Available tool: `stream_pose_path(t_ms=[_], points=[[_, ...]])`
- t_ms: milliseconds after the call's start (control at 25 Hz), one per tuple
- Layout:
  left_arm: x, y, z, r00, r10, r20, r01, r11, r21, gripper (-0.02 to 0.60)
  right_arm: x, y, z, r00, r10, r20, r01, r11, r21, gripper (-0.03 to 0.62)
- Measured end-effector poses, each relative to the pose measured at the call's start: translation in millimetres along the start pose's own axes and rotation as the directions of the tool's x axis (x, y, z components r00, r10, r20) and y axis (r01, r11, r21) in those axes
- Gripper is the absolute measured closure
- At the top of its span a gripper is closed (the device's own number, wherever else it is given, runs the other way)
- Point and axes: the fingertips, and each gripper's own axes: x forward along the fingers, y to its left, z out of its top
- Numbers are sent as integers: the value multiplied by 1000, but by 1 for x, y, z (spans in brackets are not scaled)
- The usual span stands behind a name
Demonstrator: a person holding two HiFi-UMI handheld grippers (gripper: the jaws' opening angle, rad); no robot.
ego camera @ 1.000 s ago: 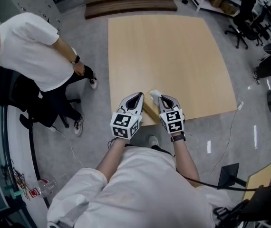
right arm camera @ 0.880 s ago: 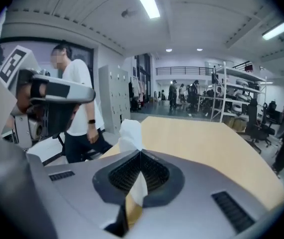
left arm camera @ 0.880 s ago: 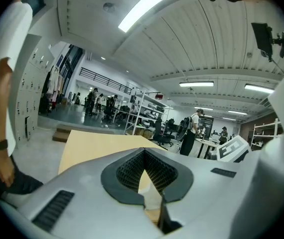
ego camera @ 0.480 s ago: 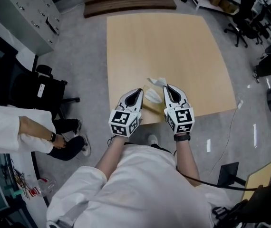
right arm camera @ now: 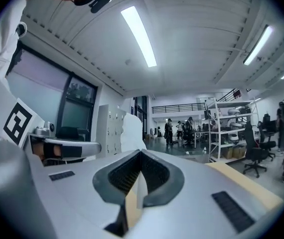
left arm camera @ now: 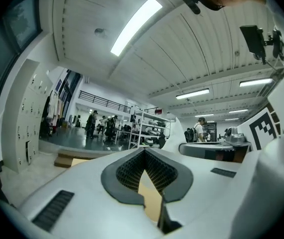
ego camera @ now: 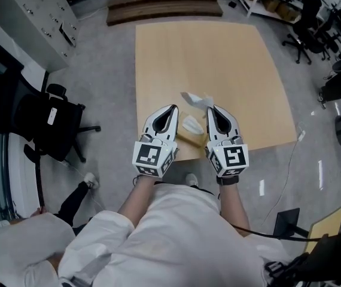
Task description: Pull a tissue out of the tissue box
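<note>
Standing by the desk (ego camera: pixel 218 58): the person has both tools up at its near edge w/ the tissue box (ego camera: pixel 188 139) sitting between them, right by the edge.

Right claw (ego camera: pixel 214 111): jaws together. In the right gripper view a thin white strip shows in the slit between the pads, and a white flap stands just past the tips, so I read it as pinching the tissue (ego camera: pixel 197 100). From the head view that sheet stands up and away from the box top, crumpled, just beside the right tips.

Left claw (ego camera: pixel 171 109): in the left gripper view the tips meet in a point, w/ only tan showing thru the gap lower down, prob. the desk or box side underneath. Nothing looks caught in it. It sits just beside the box's left side. Can't tell if it touches the box; it doesn't look to be gripping it.

Progress, as I judge it: grab is done and the pull is well on. Most of the sheet is out above the box. There's more white at the box opening, approx. under the raised sheet. Can't say if that's the tail end of this sheet or the next one popping up, and whether the two are joined is too small to tell.

What's left: get the tail fully clear of the slot w/o dragging the box along. The box is light and near the edge, so it could lift or slide. Left tool is well placed to steady it if needed.
</note>
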Motion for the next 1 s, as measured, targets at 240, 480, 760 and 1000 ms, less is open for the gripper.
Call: stream_pose_path(t_ms=[240, 480, 760, 1000], points=[[4, 3, 11, 1000, 3, 19, -3, 1000, 20, 592, 5, -3, 5, 999, -46, 16, 46, 999, 17, 591], [6, 2, 5, 1000, -4, 2, 4, 1000, 18, 592, 5, -4, 5, 998, -55, 23, 55, 998, 12, 591], [12, 0, -2, 1000, -17, -17, 18, 1000, 13, 592, 7, -8, 1, 998, -61, 10, 61, 998, -2, 591], [13, 7, -8, 999, -18, -29, 18, 1000, 4, 592, 12, -8, -2, 997, -74, 2, 74, 997, -22, 591]])
